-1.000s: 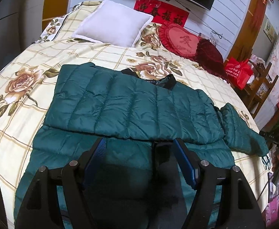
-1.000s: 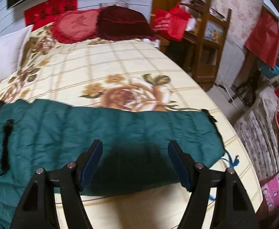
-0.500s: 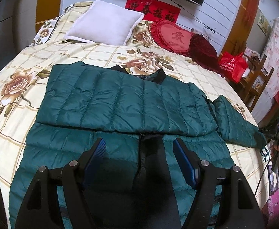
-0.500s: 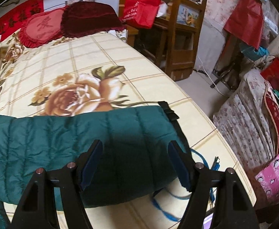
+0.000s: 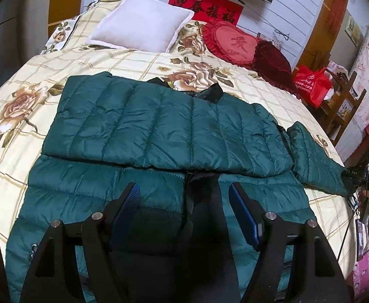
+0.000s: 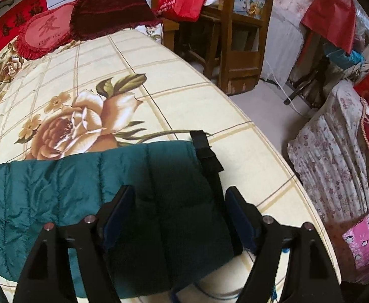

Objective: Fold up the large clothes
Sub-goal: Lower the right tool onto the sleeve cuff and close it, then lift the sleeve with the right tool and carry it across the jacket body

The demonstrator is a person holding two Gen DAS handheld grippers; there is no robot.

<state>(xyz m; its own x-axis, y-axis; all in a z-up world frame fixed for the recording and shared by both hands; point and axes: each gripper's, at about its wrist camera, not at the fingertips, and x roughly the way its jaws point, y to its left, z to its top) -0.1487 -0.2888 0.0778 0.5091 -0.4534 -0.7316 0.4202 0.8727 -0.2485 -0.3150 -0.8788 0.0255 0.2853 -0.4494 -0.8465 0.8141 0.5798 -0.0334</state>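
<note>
Our green down jacket (image 5: 159, 131) lies spread on the bed (image 5: 33, 70), one sleeve already folded across. Right tongs (image 6: 180, 217), jaws just widening, straddle the other sleeve's cuff (image 6: 174, 192) at lower centre; left tongs (image 5: 184, 202) hover open, empty. We should pinch the cuff squarely before carrying it across.

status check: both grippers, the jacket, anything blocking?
Left gripper open above green quilted jacket. Right gripper open, jaws just widened, astride its outstretched sleeve. Nothing blocking on floral bedspread.
</note>
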